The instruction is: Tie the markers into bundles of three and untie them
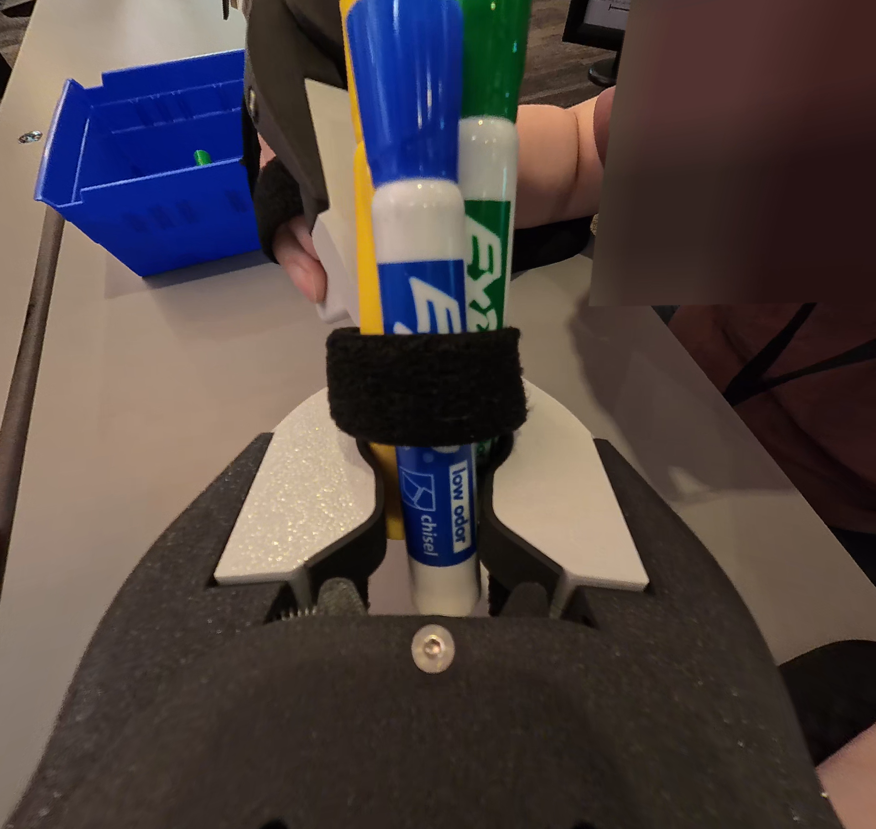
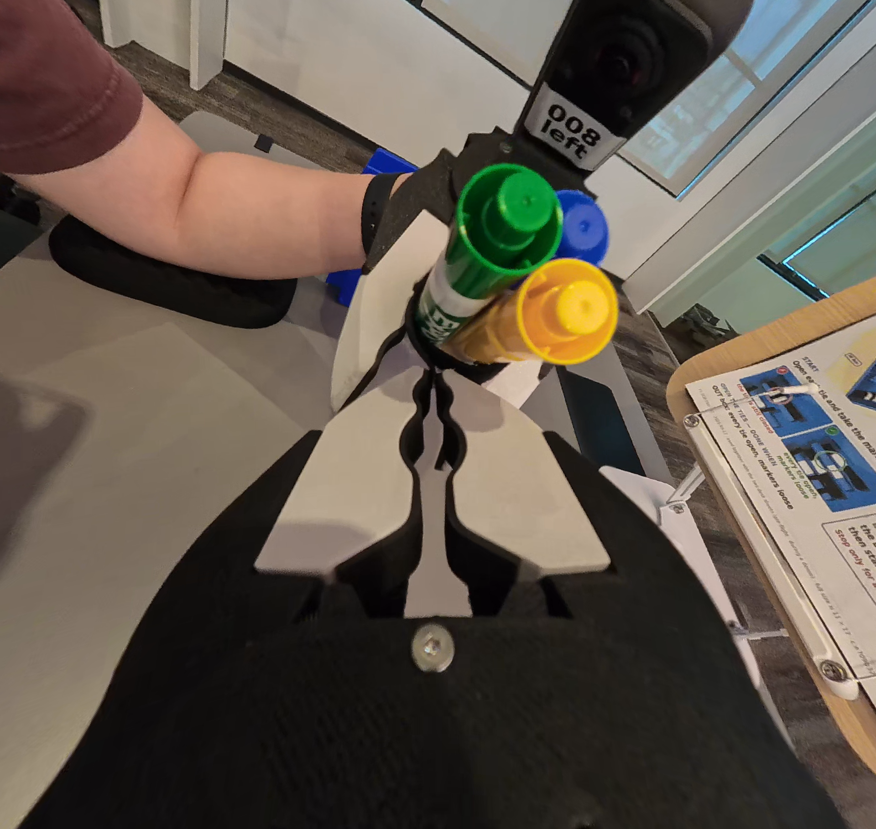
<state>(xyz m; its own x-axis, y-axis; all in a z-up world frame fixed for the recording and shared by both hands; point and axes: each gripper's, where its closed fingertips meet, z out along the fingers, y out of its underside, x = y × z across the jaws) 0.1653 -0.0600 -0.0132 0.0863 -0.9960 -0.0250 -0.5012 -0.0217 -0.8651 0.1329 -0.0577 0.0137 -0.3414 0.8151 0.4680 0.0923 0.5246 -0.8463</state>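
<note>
My left gripper is shut on a bundle of three markers and holds it upright above the table. The bundle is a blue marker, a green one and a yellow one. A black hook-and-loop strap is wrapped around them just above the fingers. In the right wrist view their caps face me: green, blue, yellow. My right gripper is shut on the strap's thin loose tail, right under the bundle. One of its white fingers shows behind the markers.
A blue bin stands on the grey table at the back left with a green marker in it. A person's forearm rests over a black pad. A printed sheet on a wooden board lies to the right. The tips of both grippers are at nearly the same place.
</note>
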